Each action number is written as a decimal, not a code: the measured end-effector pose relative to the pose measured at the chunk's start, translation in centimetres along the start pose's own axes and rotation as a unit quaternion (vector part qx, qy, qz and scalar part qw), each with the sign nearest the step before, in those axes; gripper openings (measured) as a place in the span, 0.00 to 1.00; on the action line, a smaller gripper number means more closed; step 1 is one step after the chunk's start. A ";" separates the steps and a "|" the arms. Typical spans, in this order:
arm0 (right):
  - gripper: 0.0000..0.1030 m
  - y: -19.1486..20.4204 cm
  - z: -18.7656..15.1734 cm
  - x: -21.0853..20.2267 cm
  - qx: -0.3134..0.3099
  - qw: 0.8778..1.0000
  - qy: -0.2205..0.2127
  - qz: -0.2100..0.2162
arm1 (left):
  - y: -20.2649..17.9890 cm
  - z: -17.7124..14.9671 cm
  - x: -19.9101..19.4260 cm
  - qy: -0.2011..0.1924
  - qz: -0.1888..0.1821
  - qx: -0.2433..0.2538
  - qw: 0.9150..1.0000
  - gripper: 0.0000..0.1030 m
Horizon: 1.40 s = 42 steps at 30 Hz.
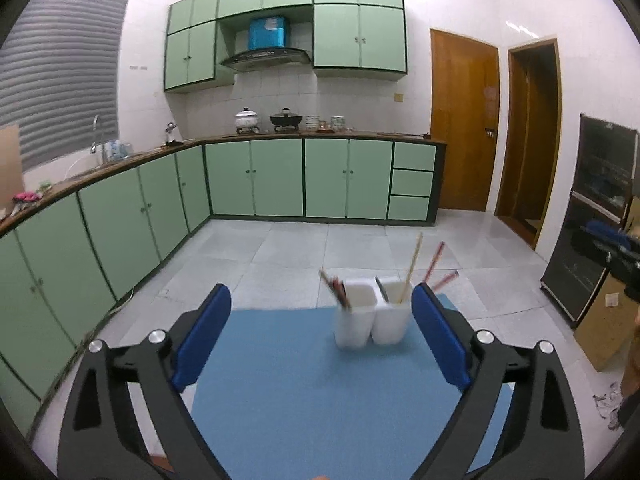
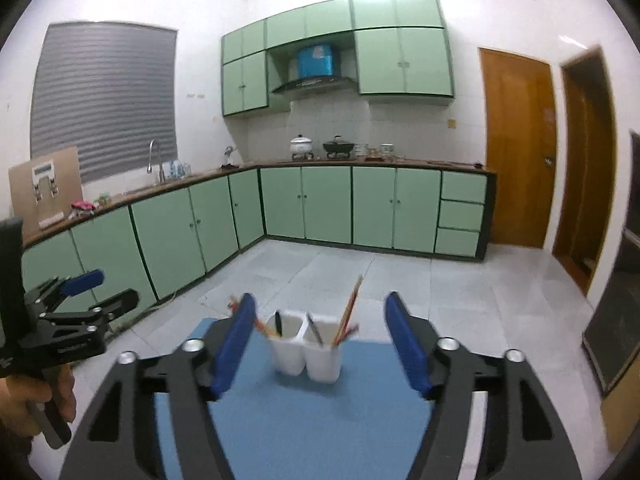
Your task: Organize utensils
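Chopsticks are seen standing in a white twin holder on the blue mat, while both the left gripper and the right gripper are held wide and empty.

We note left claw jaws spread wide, nothing between blue pads, tilted slightly downward. Right claw likewise parted, empty, tilted slightly downward. In right wrist view, hand grips left claw's handle at frame's left edge.
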State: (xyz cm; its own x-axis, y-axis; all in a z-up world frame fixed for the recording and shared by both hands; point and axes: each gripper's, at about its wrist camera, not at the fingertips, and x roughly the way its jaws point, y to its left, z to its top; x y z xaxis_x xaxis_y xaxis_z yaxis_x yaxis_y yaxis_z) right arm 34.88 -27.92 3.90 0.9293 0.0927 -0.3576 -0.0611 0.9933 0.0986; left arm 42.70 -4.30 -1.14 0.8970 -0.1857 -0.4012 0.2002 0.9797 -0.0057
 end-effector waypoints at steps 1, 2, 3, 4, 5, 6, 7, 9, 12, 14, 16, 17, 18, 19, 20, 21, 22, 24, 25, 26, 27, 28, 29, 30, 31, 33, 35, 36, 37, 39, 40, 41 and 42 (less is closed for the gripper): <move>0.74 0.2 -1.2 -1.5 0.005 1.000 0.004 0.002 | 0.2 -1.0 -1.8 0.000 0.001 -0.005 1.000 0.89; 0.76 0.4 -2.2 -2.7 0.009 1.000 0.006 0.004 | 0.2 -1.6 -2.9 0.000 0.001 -0.006 1.000 0.92; 0.79 0.6 -3.4 -4.1 0.014 1.000 0.006 0.003 | 0.3 -2.8 -4.9 -0.005 0.009 -0.010 1.000 0.93; 0.81 0.7 -4.1 -5.3 0.015 1.000 0.004 0.002 | 0.3 -3.6 -6.4 -0.010 0.018 -0.014 1.000 0.93; 0.83 1.0 -5.3 -7.1 0.017 1.000 0.000 -0.004 | 0.2 -4.8 -8.5 -0.016 0.027 -0.013 0.999 0.95; 0.86 1.3 -6.5 -8.8 0.022 1.000 -0.001 -0.012 | -0.1 -5.6 -9.8 -0.018 0.037 -0.012 0.999 0.95; 0.88 1.5 -7.2 -9.8 0.025 1.000 0.000 -0.011 | -0.3 -6.6 -11.3 -0.019 0.046 -0.015 0.999 0.95; 0.89 2.2 -9.1 -12.5 0.034 0.999 0.007 -0.013 | -0.7 -8.3 -13.9 -0.011 0.047 -0.028 0.998 0.95; 0.91 3.7 -11.9 -16.1 0.022 0.999 0.018 -0.026 | -1.0 -10.6 -17.0 0.011 0.057 -0.043 0.997 0.95; 0.92 4.7 -13.1 -18.0 0.018 0.999 0.022 -0.028 | -1.7 -12.0 -18.7 0.033 0.056 -0.046 0.997 0.95; 0.92 5.6 -14.0 -19.9 0.018 0.999 0.028 -0.020 | -2.2 -13.2 -20.6 0.050 0.056 -0.052 0.996 0.95; 0.92 6.0 -14.1 -20.5 0.016 0.999 0.028 -0.021 | -2.3 -13.6 -21.3 0.051 0.053 -0.052 0.996 0.95; 0.92 6.3 -14.2 -21.1 0.016 0.999 0.026 -0.023 | -2.5 -14.0 -22.4 0.052 0.053 -0.051 0.996 0.95; 0.92 6.6 -14.4 -22.0 0.016 0.999 0.021 -0.022 | -2.6 -14.4 -23.5 0.049 0.056 -0.052 0.996 0.95; 0.92 6.8 -14.6 -22.5 0.014 0.999 0.019 -0.022 | -2.7 -14.7 -24.8 0.043 0.060 -0.054 0.996 0.95; 0.92 7.1 -14.8 -23.1 0.014 0.999 0.017 -0.025 | -2.8 -14.9 -25.5 0.039 0.058 -0.051 0.996 0.95; 0.92 7.3 -15.0 -23.6 0.015 0.999 0.016 -0.024 | -3.0 -15.1 -26.5 0.034 0.059 -0.044 0.997 0.95; 0.92 7.7 -15.2 -24.3 0.016 1.000 0.016 -0.019 | -3.3 -15.3 -27.8 0.030 0.073 -0.037 0.996 0.95; 0.92 7.8 -15.2 -24.3 0.015 1.000 0.016 -0.019 | -3.5 -15.5 -28.7 0.026 0.074 -0.033 0.996 0.95; 0.92 8.1 -15.3 -24.7 0.012 1.000 0.014 -0.018 | -3.7 -15.5 -29.2 0.024 0.077 -0.028 0.996 0.95; 0.92 8.1 -15.2 -24.8 0.011 1.000 0.013 -0.018 | -4.0 -15.5 -29.5 0.023 0.082 -0.028 0.996 0.95; 0.92 8.3 -15.3 -25.1 0.010 1.000 0.013 -0.016 | -4.2 -15.5 -29.9 0.021 0.084 -0.031 0.996 0.95; 0.92 8.4 -15.4 -25.1 0.010 1.000 0.013 -0.016 | -4.2 -15.5 -30.4 0.018 0.082 -0.035 0.996 0.95; 0.92 8.4 -15.5 -25.2 0.011 1.000 0.013 -0.015 | -4.3 -15.4 -30.7 0.015 0.081 -0.036 0.996 0.95; 0.92 8.5 -15.5 -25.5 0.012 1.000 0.013 -0.013 | -4.4 -15.5 -31.1 0.013 0.083 -0.037 0.996 0.95; 0.92 8.7 -15.6 -25.9 0.012 1.000 0.014 -0.014 | -4.6 -15.5 -31.6 0.007 0.083 -0.039 0.996 0.95; 0.92 8.9 -15.6 -26.3 0.011 1.000 0.011 -0.016 | -4.7 -15.6 -32.0 0.006 0.081 -0.037 0.996 0.95; 0.92 8.9 -15.6 -26.5 0.010 1.000 0.010 -0.018 | -4.8 -15.5 -32.0 0.005 0.082 -0.037 0.996 0.95; 0.92 8.9 -15.5 -26.5 0.008 1.000 0.010 -0.022 | -4.8 -15.5 -32.1 0.003 0.081 -0.037 0.996 0.95; 0.92 9.1 -15.5 -26.9 0.005 1.000 0.006 -0.027 | -4.8 -15.4 -32.5 0.000 0.080 -0.039 0.996 0.95; 0.92 9.1 -15.5 -26.9 0.004 1.000 0.005 -0.029 | -4.6 -15.3 -32.7 -0.003 0.081 -0.040 0.996 0.95; 0.92 9.3 -15.6 -27.1 0.003 0.999 0.003 -0.032 | -4.8 -15.5 -32.9 -0.004 0.080 -0.041 0.996 0.95; 0.92 9.4 -15.7 -27.3 0.003 0.999 0.003 -0.032 | -4.9 -15.4 -33.0 -0.006 0.081 -0.042 0.996 0.95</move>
State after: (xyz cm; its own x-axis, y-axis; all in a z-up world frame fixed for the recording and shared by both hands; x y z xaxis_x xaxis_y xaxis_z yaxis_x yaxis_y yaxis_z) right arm 3.27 -20.04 0.03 0.9292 0.0286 -0.3684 0.0016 0.9967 0.0812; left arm 6.08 -1.78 -1.99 0.9198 -0.0259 -0.3914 0.0202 0.9996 -0.0187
